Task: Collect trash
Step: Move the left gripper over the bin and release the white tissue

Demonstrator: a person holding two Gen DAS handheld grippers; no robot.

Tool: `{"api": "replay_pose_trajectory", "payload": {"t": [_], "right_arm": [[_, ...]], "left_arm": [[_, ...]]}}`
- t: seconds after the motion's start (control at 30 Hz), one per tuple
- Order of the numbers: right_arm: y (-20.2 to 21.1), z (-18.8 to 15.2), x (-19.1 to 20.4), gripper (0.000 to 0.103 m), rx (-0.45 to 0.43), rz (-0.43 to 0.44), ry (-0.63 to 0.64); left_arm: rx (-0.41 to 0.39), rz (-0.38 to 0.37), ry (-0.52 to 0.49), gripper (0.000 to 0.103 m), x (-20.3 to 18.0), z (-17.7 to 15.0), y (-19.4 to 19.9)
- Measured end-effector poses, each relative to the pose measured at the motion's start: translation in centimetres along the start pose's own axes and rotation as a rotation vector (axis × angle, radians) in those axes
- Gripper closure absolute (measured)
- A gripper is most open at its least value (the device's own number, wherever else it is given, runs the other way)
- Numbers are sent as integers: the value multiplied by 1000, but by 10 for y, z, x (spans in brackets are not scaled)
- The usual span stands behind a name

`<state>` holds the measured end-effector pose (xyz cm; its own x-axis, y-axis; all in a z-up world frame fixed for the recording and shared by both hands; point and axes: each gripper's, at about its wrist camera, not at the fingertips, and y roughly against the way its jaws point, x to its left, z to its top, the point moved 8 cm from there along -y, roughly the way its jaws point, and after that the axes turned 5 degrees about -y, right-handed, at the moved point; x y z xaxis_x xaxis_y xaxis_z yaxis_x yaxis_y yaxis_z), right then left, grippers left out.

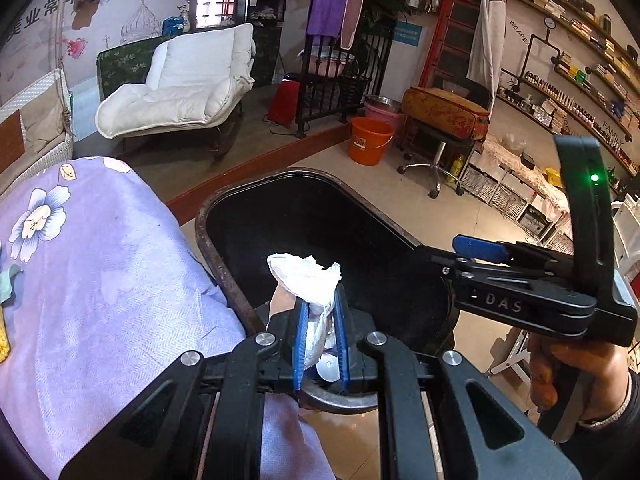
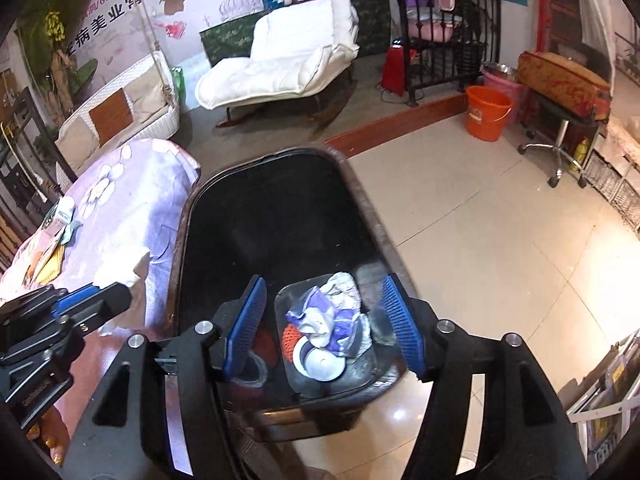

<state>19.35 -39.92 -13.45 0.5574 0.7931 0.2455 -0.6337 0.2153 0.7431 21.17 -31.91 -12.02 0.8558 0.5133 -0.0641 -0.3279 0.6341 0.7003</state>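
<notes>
While the purple floral bedsheet (image 1: pixel 100 264) fills the left side, the left tongs (image 1: pixel 320 320) are clamped on a crumpled white tissue (image 1: pixel 308 276) — held above the open black trash bin (image 1: pixel 224 276). Right tongs (image 2: pixel 324 320) stand apart with nothing between them, over the bin — crumpled wrappers (image 2: pixel 328 312) and a can (image 2: pixel 320 364) lie inside.

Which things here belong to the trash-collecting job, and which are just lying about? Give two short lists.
Part of the job:
- crumpled white tissue, held in the left gripper
- black trash bin
- wrappers in the bin
- right gripper, open over the bin

Just lying about:
- orange bucket
- white recliner
- floral purple cloth
</notes>
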Motion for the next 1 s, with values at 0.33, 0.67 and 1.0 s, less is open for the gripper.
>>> {"api": "replay_pose_trajectory", "payload": {"t": [0.33,0.67,1.0], "right_arm": [[30,11,-36,34,-82,-69,-54],[39,8,-64,28,-96,-103,-96],[41,6,-71,26,-102,-113,-120]], "left_arm": [[67,-27,-48,89,-22,8,-42],[130,-34,-72,89,-27,3,-72],[130,-21,-115,47,-31,5,-78]]}}
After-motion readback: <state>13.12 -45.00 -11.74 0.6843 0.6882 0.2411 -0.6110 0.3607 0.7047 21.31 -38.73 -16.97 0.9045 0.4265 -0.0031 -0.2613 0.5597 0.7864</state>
